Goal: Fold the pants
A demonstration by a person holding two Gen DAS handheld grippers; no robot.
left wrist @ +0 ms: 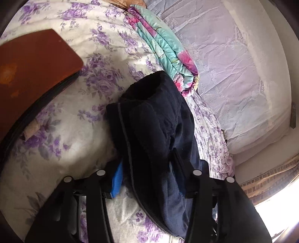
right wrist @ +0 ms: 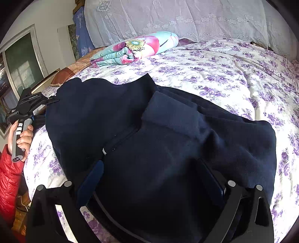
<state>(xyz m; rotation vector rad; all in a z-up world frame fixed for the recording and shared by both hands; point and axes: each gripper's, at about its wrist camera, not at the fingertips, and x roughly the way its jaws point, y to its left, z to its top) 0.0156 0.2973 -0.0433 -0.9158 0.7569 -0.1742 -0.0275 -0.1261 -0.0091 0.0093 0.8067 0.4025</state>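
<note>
Status: the dark navy fleece pants [right wrist: 158,134] lie bunched across the bed with the white, purple-flowered sheet [right wrist: 233,74], near my edge of it. I judge the fold as under way but far from finished: the cloth is doubled over itself in thick uneven layers, a pale grey side stripe [left wrist: 129,149] curves along one edge, and no flat, squared stack has formed. Smoothing and at least one more fold appear to remain.

My left hand-held gripper [left wrist: 147,179] has a thick roll of the pants between its blue-padded fingers; the jaws stand fairly wide around the fabric, and I cannot tell whether they truly pinch it. In the right wrist view this tool sits at the far left end of the garment, held in my left hand [right wrist: 24,138].

My right hand-held gripper [right wrist: 153,179] likewise straddles a mound of the pants, jaws spread wide with cloth filling the gap; a firm grip cannot be confirmed.

Surroundings: a folded turquoise and pink floral quilt [right wrist: 134,48] rests at the head of the bed, well apart from the pants. White lace curtains [right wrist: 186,16] hang behind. A reddish-brown wooden board [left wrist: 35,63] stands beside the bed. Nothing lies on the open sheet beyond the garment, so I judge the working area unobstructed
</note>
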